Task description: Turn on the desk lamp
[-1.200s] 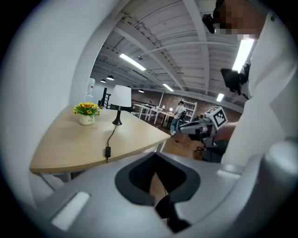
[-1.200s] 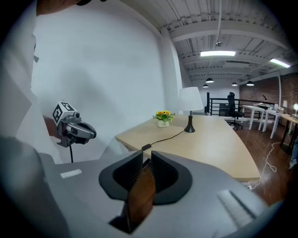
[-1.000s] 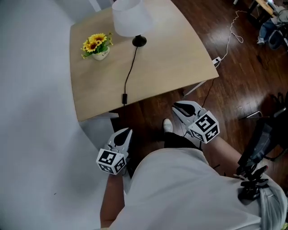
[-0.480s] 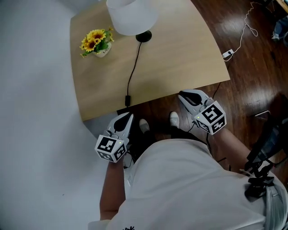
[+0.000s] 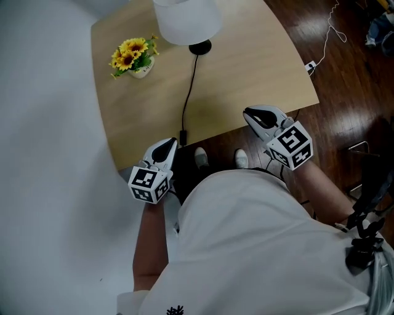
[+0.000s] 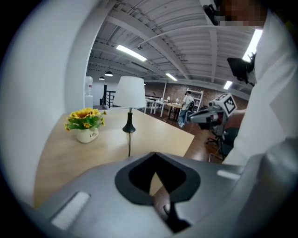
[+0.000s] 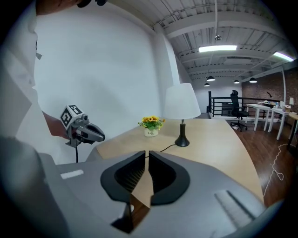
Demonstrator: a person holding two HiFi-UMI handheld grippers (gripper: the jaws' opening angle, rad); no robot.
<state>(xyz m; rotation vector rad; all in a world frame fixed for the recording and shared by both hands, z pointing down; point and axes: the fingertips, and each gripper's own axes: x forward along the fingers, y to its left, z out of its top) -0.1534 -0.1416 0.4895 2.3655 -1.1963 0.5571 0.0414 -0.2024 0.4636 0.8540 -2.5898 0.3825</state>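
The desk lamp has a white shade [image 5: 186, 18] and a black base [image 5: 200, 47] at the far side of the light wooden table [image 5: 252, 74]. Its black cord runs toward me to an inline switch [image 5: 183, 136] near the front edge. My left gripper [image 5: 166, 146] is shut and empty, its tip just left of the switch at the table edge. My right gripper [image 5: 252, 114] is shut and empty over the front edge, further right. The lamp [image 6: 130, 93] stands ahead of the left gripper [image 6: 154, 155]. The right gripper [image 7: 146, 153] also faces the lamp [image 7: 181, 102].
A pot of yellow flowers [image 5: 132, 58] stands left of the lamp. A white wall runs along the table's left side. Dark wood floor lies to the right with a white cable and plug [image 5: 309, 66]. Black equipment [image 5: 369, 203] stands at the right. My shoes [image 5: 201, 157] show under the table edge.
Both grippers have moved forward to the table's front edge. The left tip now lies beside the cord's switch, and the right one has come over the edge.
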